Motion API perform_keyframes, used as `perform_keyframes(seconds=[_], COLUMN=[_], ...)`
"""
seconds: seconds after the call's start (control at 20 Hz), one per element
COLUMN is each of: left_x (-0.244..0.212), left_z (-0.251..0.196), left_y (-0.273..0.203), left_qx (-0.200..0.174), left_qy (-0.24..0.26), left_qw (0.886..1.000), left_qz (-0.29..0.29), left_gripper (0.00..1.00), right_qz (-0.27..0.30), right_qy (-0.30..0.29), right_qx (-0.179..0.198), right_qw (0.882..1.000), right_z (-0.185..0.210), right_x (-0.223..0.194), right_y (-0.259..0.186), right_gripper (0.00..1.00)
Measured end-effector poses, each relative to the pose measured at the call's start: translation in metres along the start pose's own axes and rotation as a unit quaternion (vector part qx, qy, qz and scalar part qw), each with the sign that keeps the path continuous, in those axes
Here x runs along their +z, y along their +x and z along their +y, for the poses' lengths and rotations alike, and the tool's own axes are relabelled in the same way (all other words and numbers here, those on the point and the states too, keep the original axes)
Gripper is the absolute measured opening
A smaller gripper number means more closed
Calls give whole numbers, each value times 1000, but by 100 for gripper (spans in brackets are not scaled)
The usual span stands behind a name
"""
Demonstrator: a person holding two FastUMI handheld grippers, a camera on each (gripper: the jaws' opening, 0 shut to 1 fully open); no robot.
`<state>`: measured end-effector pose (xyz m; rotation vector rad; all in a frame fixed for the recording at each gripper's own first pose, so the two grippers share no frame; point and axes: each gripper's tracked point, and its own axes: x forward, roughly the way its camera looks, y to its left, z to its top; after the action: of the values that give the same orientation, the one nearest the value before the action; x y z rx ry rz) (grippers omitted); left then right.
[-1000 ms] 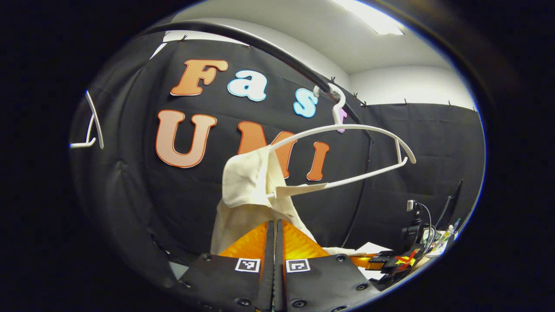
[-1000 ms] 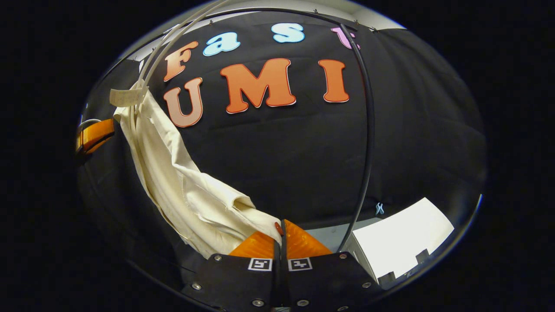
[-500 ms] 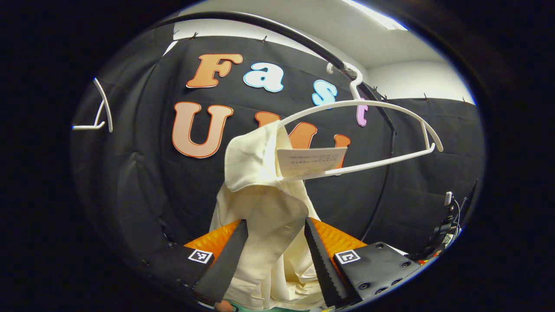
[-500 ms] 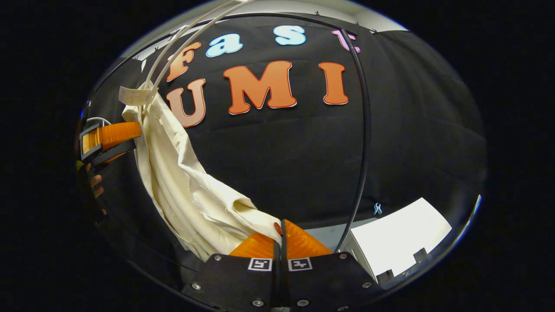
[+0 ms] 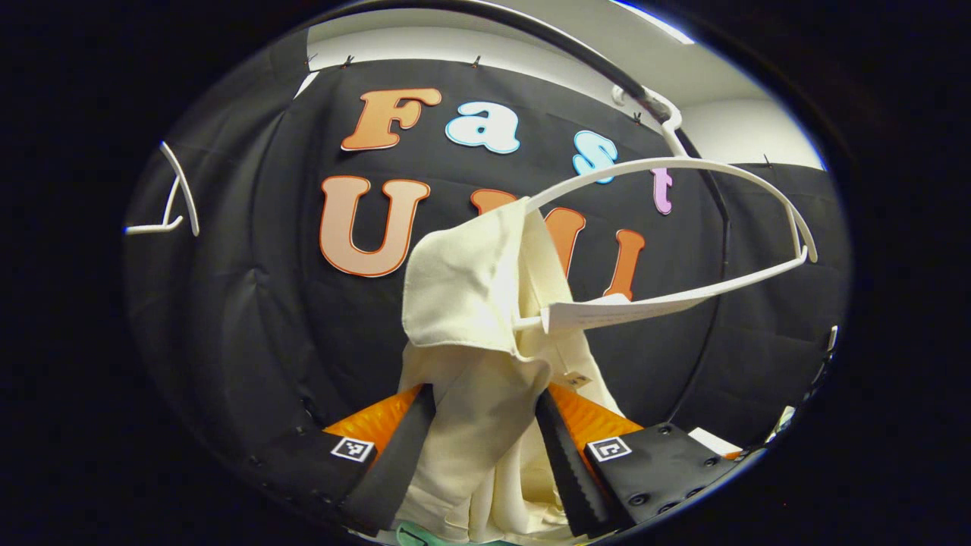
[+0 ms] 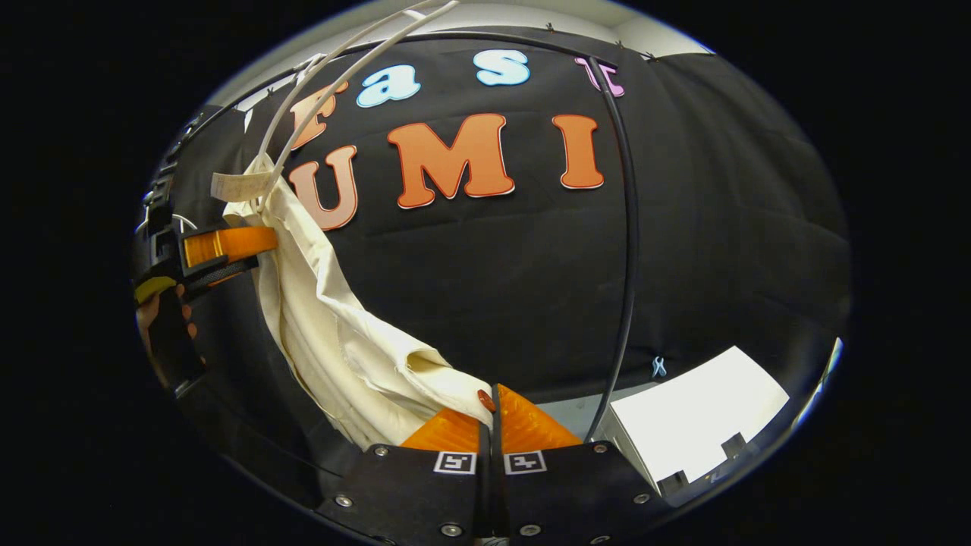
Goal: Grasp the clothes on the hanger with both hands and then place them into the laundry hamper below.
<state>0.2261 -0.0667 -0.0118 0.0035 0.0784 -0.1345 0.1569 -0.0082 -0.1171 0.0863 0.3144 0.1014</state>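
- The cream shirt (image 5: pixel 474 303) hangs off one end of the white hanger (image 5: pixel 683 171), which is hooked on the black rail (image 5: pixel 561 49).
- Left gripper (image 5: pixel 478 447) has its fingers spread wide around the hanging cloth, not pinching (lined up for a grab, I'd say).
- Right gripper (image 6: pixel 489 425) has its fingers closed, pinching a lower fold of the shirt, pulling it sideways and taut.

Left hand-held gripper (image 5: pixel 480 447) with jaws spread wide, right hand-held gripper (image 6: pixel 489 413) with jaws closed together
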Motion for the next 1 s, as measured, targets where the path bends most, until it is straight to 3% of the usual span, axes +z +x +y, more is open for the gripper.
perform_keyframes(seconds=[0.15, 0.25, 0.4, 0.55, 0.65, 0.75, 1.0], left_x=[1, 9, 12, -3, -38, -69, -97], left_z=[27, 37, 59, 99, 131, 141, 144], left_y=[9, 10, 9, 6, -2, -20, -41], left_qx=[36, 41, 51, 98, 128, 130, 118], left_qy=[0, -23, -28, -49, -89, -118, -87], left_qw=[999, 999, 998, 994, 986, 980, 983], left_qz=[12, -1, -5, 9, 55, 91, 113], left_gripper=[34, 14, 8, 7, 7, 7, 7], right_qz=[-8, -9, -8, -5, -6, -5, 14], right_qy=[-1, 1, 1, -2, -2, -3, -5], right_qx=[2, 5, 11, 15, 21, 29, 43], right_qw=[1000, 1000, 1000, 1000, 1000, 1000, 999], right_z=[2, 4, 10, 18, 26, 35, 52], right_x=[9, 12, 15, 15, 17, 14, -4], right_y=[-1, 0, 4, 8, 12, 16, 25], right_gripper=[0, 0, 0, 0, 0, 0, 0])
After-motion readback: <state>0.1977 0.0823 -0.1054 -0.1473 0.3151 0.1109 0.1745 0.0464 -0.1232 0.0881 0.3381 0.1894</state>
